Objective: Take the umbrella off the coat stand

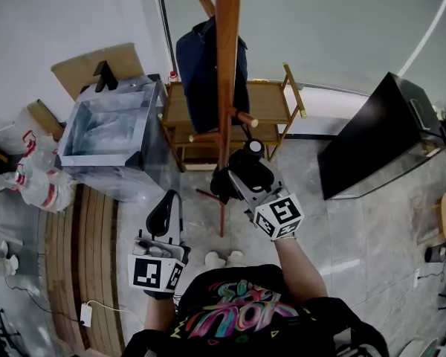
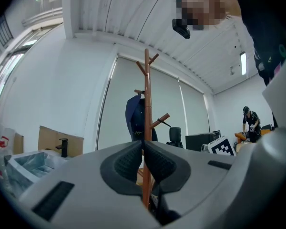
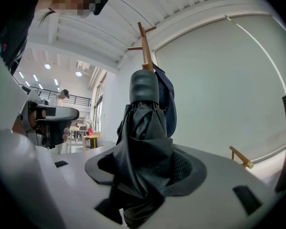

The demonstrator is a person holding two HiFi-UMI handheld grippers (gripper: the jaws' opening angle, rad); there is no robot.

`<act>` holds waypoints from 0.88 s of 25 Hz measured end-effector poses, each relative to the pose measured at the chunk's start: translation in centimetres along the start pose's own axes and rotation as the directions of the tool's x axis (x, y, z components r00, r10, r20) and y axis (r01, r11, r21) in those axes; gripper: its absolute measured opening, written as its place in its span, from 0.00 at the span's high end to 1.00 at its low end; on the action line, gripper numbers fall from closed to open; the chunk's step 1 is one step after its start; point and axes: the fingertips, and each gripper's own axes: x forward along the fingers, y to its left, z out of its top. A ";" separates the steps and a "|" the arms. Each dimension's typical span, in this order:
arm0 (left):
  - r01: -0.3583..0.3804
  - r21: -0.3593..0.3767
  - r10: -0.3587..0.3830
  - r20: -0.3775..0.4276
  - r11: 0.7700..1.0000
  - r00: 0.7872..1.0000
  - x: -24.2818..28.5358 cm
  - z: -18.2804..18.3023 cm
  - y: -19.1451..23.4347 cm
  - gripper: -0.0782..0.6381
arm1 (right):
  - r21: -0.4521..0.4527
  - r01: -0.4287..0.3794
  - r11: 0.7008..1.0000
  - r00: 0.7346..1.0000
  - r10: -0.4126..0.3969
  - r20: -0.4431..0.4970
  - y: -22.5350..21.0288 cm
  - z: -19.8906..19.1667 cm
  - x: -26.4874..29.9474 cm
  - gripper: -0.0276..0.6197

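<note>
Clamping folded black umbrella (image 3: pixel 143 123) between right gripper (image 3: pixel 145 168) fingers, left gripper (image 2: pixel 143 161) fingers closed together

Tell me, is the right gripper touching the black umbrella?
Touching. In the right gripper view, the jaws of the right gripper squeeze the folded umbrella from both sides.

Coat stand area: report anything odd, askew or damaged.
Nothing stands out. The coat stand is upright, the jacket hangs from it, and the folded umbrella is clamped in the right gripper.
</note>
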 end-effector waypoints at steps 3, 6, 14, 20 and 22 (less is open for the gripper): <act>0.020 -0.001 -0.020 0.005 1.000 1.000 0.4 0.2 -0.4 0.84 | -0.010 0.009 1.000 1.000 -0.009 0.010 0.0 0.8 -1.1 0.55; 0.041 -0.004 -0.041 0.006 0.999 0.999 0.8 0.2 -1.0 0.84 | -0.017 0.018 1.000 1.000 -0.017 0.025 0.0 2.0 -2.3 0.55; 0.110 -0.010 -0.109 0.019 0.994 0.994 1.5 0.3 -3.4 0.84 | -0.018 0.059 0.998 0.997 -0.058 0.060 -0.6 4.5 -6.3 0.55; 0.161 -0.021 -0.161 0.015 0.987 0.987 2.2 0.0 -5.3 0.84 | -0.038 0.116 0.992 0.992 -0.114 0.061 -1.4 5.0 -9.5 0.55; 0.178 -0.021 -0.178 0.013 0.984 0.984 2.5 -0.1 -5.8 0.84 | -0.041 0.132 0.990 0.990 -0.130 0.053 -1.7 4.8 -10.6 0.55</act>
